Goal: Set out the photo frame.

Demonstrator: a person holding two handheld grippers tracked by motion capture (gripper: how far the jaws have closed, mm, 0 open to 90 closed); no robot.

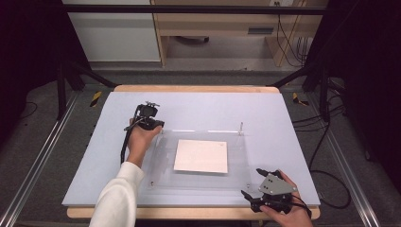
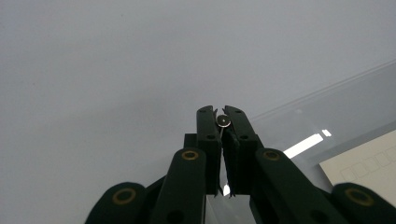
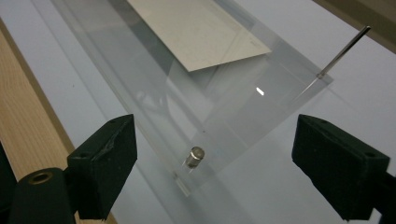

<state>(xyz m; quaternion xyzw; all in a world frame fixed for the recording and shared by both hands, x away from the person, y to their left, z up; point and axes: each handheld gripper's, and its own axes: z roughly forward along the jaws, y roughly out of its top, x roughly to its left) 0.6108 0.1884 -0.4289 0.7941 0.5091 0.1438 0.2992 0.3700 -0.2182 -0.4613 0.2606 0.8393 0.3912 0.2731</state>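
A clear acrylic plate [image 1: 163, 161] lies on the pale blue table with a white paper sheet [image 1: 201, 156] in its middle. My left gripper [image 1: 160, 126] is at the plate's far left corner, shut on a small metal pin [image 2: 224, 121] whose round head shows between the jaw tips. My right gripper [image 1: 250, 183] stands open around the near right corner, where a short metal peg [image 3: 195, 156] sits in the plate between the wide-apart jaws without touching them. A tall thin pin [image 1: 241, 126] stands upright at the far right corner.
Another short peg [image 1: 152, 182] marks the plate's near left corner. The wooden table edge [image 1: 189, 213] runs close behind my right gripper. Cables [image 1: 326, 179] lie on the floor to the right, and metal rails [image 1: 33, 165] flank the table.
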